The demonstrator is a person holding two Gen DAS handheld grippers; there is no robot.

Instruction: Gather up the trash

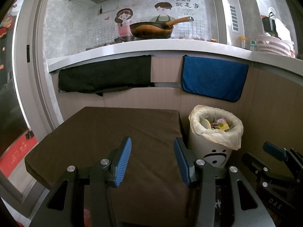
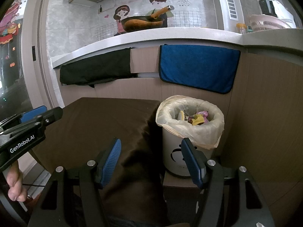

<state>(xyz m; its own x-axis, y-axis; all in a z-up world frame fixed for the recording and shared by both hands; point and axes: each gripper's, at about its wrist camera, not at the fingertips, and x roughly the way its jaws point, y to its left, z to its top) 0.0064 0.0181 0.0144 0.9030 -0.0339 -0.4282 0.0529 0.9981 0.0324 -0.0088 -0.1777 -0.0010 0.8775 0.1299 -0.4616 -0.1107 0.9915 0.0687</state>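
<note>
A white trash bin (image 1: pixel 212 151) with a frowning face and a pale plastic liner stands to the right of a table covered in brown cloth (image 1: pixel 113 132). Colourful scraps of trash (image 1: pixel 220 124) lie inside it. The bin also shows in the right wrist view (image 2: pixel 174 151), with its trash (image 2: pixel 197 118). My left gripper (image 1: pixel 152 160) is open and empty above the brown cloth. My right gripper (image 2: pixel 151 159) is open and empty, over the table's right edge (image 2: pixel 149 132) just in front of the bin. Each gripper shows in the other's view: the right one (image 1: pixel 274 149), the left one (image 2: pixel 37 113).
A wood-look cabinet front (image 1: pixel 166 96) stands behind the table, with a black cloth (image 1: pixel 106 75) and a blue towel (image 1: pixel 214 77) hanging from the white counter (image 1: pixel 151 46). A wok (image 1: pixel 151 29) and a pink basket (image 1: pixel 272 45) sit on the counter. A doorframe (image 1: pixel 24 75) is at left.
</note>
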